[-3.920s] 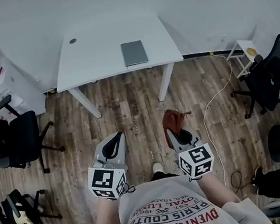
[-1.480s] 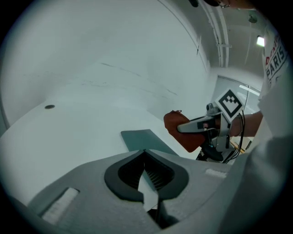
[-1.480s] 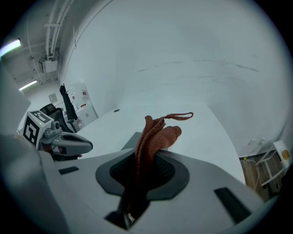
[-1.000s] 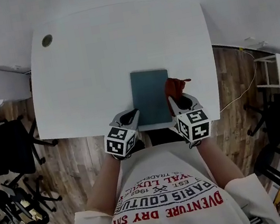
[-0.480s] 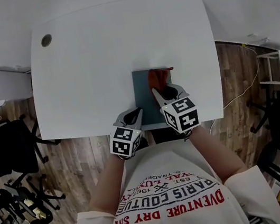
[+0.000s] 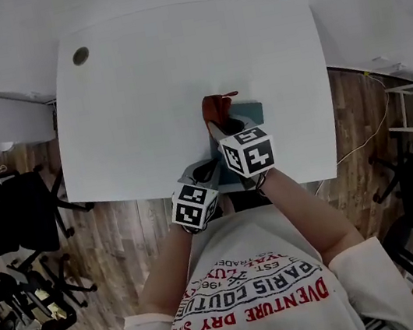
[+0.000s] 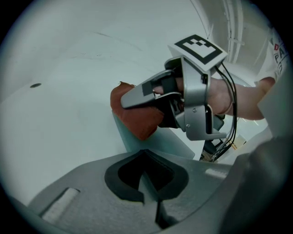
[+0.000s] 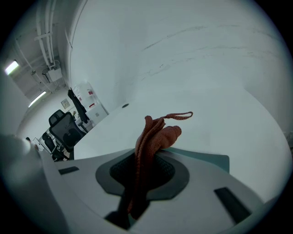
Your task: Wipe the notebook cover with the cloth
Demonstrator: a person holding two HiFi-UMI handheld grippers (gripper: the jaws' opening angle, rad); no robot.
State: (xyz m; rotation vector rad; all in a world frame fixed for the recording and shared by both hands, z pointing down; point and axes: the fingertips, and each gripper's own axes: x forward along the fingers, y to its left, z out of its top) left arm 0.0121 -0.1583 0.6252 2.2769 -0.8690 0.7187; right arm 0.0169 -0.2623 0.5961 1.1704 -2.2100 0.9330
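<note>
Gripping the rust-red crumpled cloth [image 8: 158, 135], the right claw [image 8: 142, 170] holds it on the far left part of the flat teal notebook [image 8: 207, 161], by the white worktop's [image 6: 133, 110] near edge. The left claw [image 7: 147, 177], closed and empty, is beside the notebook's near left corner. If nothing pins the notebook, it may slide under the strokes. Only a dark round hole [image 6: 81, 57] lies far left.

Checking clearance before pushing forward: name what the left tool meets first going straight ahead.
Probably the notebook, just past the left tool's shut tips; behind it, the cloth held in the right tool. Depth is unclear: it might skim over the notebook to the cloth.
</note>
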